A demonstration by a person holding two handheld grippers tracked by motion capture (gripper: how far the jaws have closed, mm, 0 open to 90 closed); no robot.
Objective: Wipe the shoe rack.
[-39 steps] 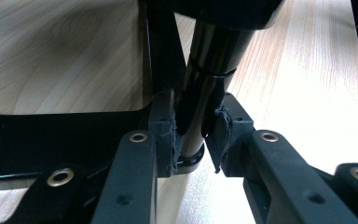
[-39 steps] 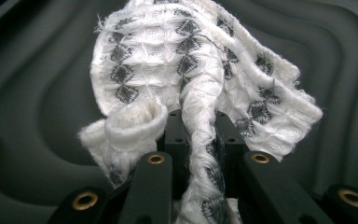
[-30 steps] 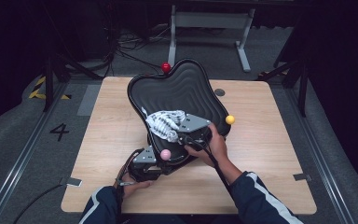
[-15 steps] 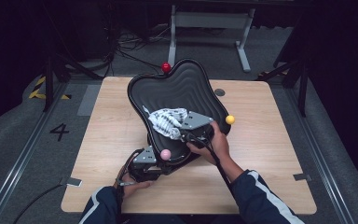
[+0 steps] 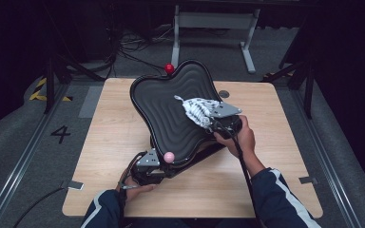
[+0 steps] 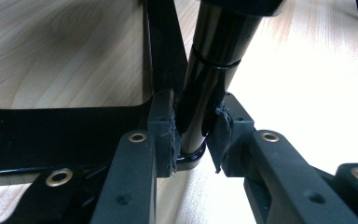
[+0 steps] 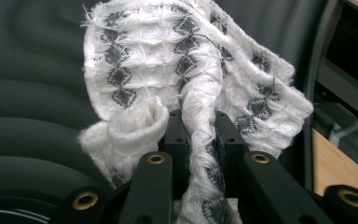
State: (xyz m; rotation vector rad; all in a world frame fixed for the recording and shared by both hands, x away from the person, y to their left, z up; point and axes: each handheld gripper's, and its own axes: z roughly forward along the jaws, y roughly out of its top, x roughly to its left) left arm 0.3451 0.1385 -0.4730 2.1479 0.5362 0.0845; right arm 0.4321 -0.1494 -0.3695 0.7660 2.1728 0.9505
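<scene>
Your right gripper has dragged the white cloth rightward across the black ribbed board. Its jaws pinch the cloth, bunched just above them. Lower left, your left gripper clamps the board's black post.

The high view is dim at its edges: the floor and the far room fall to near black, while light from above falls evenly on the surface, with soft shadows. In the left tool view the surface at right glares to blown-out white, and the black post carries bright reflections. The cloth is sharp; near parts blur.
</scene>
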